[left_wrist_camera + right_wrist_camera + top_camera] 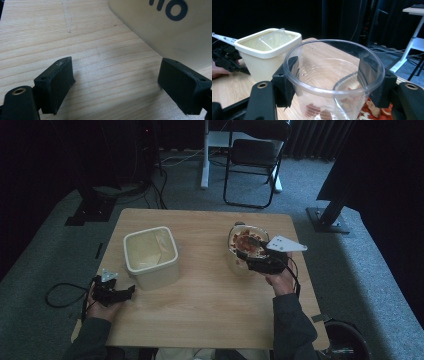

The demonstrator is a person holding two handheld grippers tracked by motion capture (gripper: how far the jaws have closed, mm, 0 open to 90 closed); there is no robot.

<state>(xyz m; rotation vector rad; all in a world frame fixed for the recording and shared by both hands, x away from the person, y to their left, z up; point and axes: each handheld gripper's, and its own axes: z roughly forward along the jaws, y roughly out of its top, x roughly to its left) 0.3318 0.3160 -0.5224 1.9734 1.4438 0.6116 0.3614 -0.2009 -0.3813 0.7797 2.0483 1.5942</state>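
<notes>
A clear round plastic cup (322, 72) with red-brown food bits at its bottom stands on the wooden table (210, 295) at the right (246, 240). My right gripper (329, 75) is shut on the cup, one jaw pressed against each side of its wall just under the rim; in the high view this gripper (252, 256) lies across the cup's near side. A cream square tub (131, 242) sits left of centre. My left gripper (117, 82) rests low over the table, open and holding nothing, just beside the tub's wall (175, 32).
A clear plastic piece leans inside the cream tub (262, 57). Beyond the table's far edge stand a black folding chair (252, 155) and a white desk leg (205, 155). A black stand base (327, 217) sits on the carpet at right. Cables lie at left.
</notes>
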